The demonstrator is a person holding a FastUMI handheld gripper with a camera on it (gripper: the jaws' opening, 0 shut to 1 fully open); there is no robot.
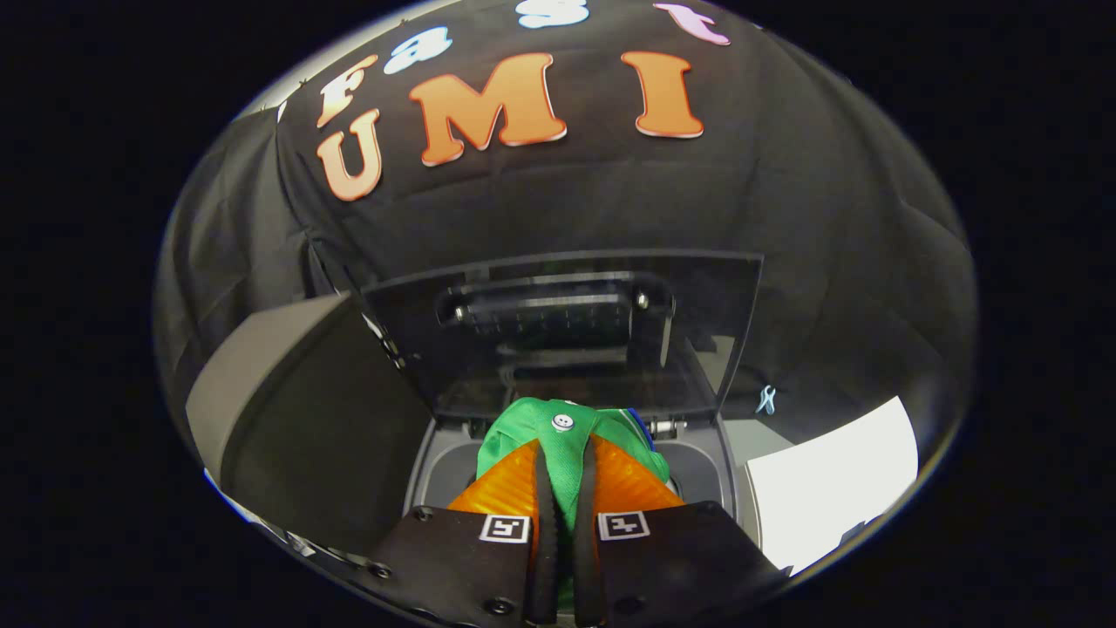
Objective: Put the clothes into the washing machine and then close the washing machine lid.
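Washing machine (427, 471) lid (558, 331) raised, hand-held gripper (565, 462) pinching green garment (567, 436), drum hidden

A recording booth: black cloth wall (828, 235) behind an open-lidded washing machine (436, 471).

The gripper (565, 467) is pointing forward and slightly downward, its two fingers (545, 488) running nearly parallel with only a narrow gap between them. Both fingers are pressing on a fold of green garment (558, 436) pinched in that gap, the cloth bulging out past the fingertips. Each finger base is carrying a square marker tag (506, 528).
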